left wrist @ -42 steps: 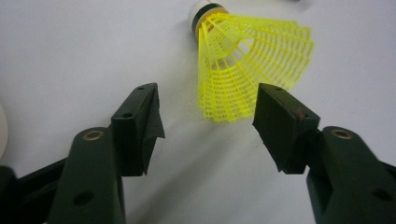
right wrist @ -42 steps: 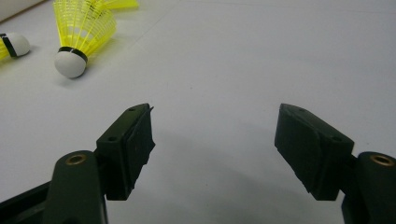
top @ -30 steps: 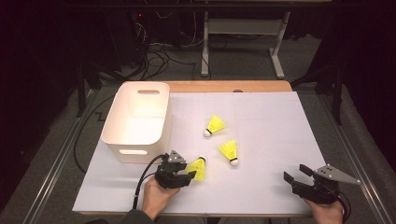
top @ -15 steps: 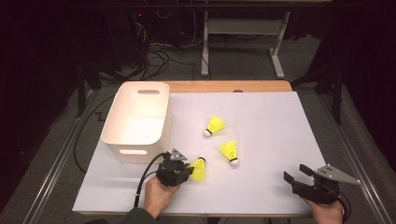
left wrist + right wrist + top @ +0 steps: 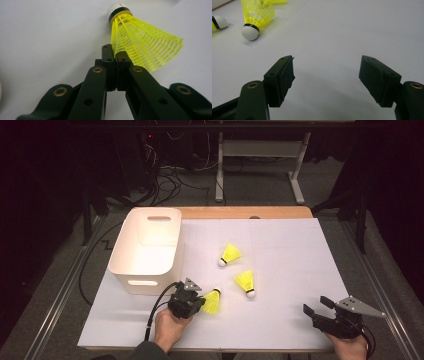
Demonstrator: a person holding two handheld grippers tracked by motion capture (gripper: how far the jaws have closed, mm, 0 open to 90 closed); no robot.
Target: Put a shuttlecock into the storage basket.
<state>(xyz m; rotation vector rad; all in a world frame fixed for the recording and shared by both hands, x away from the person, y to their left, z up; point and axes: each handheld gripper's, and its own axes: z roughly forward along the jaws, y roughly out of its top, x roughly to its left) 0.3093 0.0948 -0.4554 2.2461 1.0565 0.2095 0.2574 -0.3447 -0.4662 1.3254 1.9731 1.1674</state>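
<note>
- Three yellow shuttlecocks lie on the white sheet (image 5: 300, 270) covering the table; a white bin (image 5: 145, 247) stands at the sheet's far left.
- Left gripper (image 5: 192, 302) — near the front edge, just in front of the bin's near wall. Its jaws have just been closing and now pinch the skirt edge of the nearest shuttlecock (image 5: 212, 301).
- In the left gripper view the two black jaws meet with almost no gap, the yellow mesh of that shuttlecock (image 5: 140, 45) caught between their tips. The skirt fans out to the right of the jaws; the white cork points away from the camera.
- Held shuttlecock: whether it rests on the sheet or is just clear of it cannot be told; it is apart from the bin.
- Second shuttlecock (image 5: 246, 283) lies near the held one, toward the sheet's middle, cork toward the front edge. Third shuttlecock (image 5: 229, 255) lies beyond it, cork pointing left and toward the front.
- Right gripper (image 5: 320, 312) — at the front right corner of the sheet, well apart from all three shuttlecocks. Jaws stand wide apart, nothing between them.
- In the right gripper view its jaws frame bare sheet, and the second shuttlecock (image 5: 255, 17) lies at upper left.
- Bin: upright, a handle slot in its near and far walls.
</note>
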